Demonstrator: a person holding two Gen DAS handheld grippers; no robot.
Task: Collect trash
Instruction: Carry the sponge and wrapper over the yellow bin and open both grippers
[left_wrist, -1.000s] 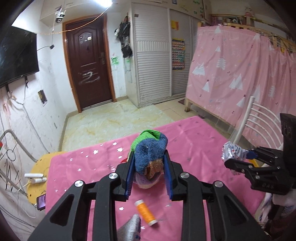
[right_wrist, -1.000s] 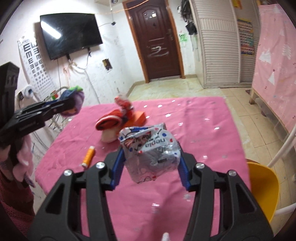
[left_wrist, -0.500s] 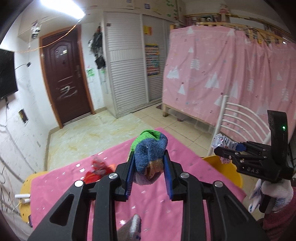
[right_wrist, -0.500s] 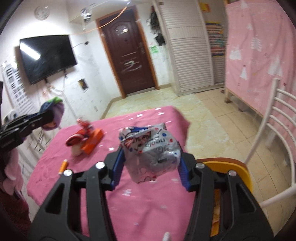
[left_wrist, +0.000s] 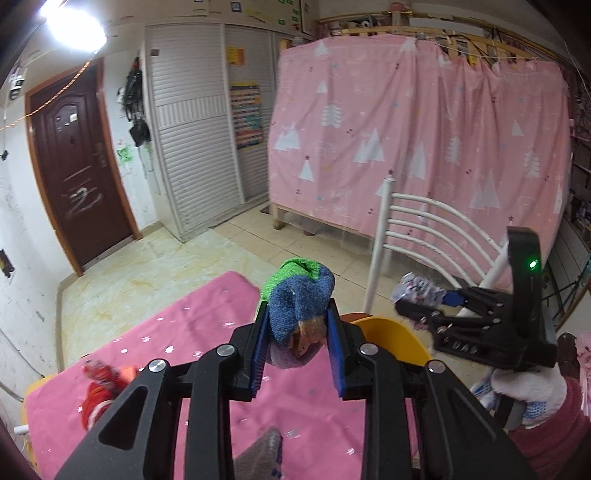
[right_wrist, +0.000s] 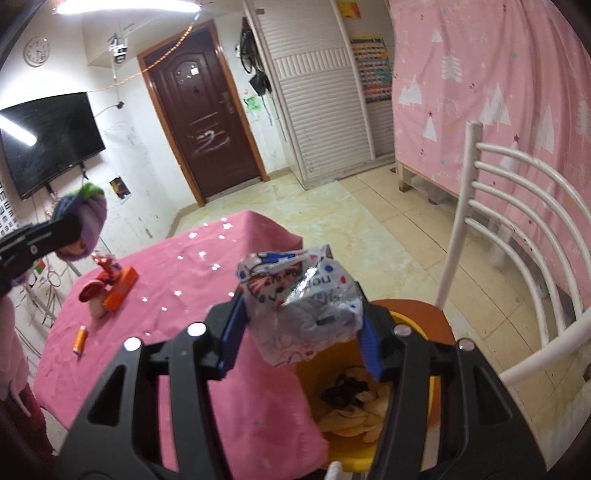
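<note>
In the right wrist view I go left to right: at the left edge my left gripper (right_wrist: 55, 236) is clamped on a balled rag (right_wrist: 86, 212); on the pink table (right_wrist: 192, 295) sit one red toy (right_wrist: 103, 284) on an orange box and one orange spool (right_wrist: 80, 339); at centre the crumpled wrapper (right_wrist: 299, 302) sits between the jaws of my right gripper (right_wrist: 299, 332), directly above the yellow bin (right_wrist: 424, 373) at lower right. Those jaws have just been opening, and the left pad now looks clear of the foil, so I judge the wrapper is loose and about to drop. It should be light, thin and crackly, easy to crush; pinching across its bulk works, since an edge would slip. The rag looks soft and squashy, light, safe to squeeze at its middle. In the left wrist view the rag (left_wrist: 299, 310) fills the jaws at centre. I count two pieces of trash in hand, one bin and one white chair (right_wrist: 517, 206).
</note>
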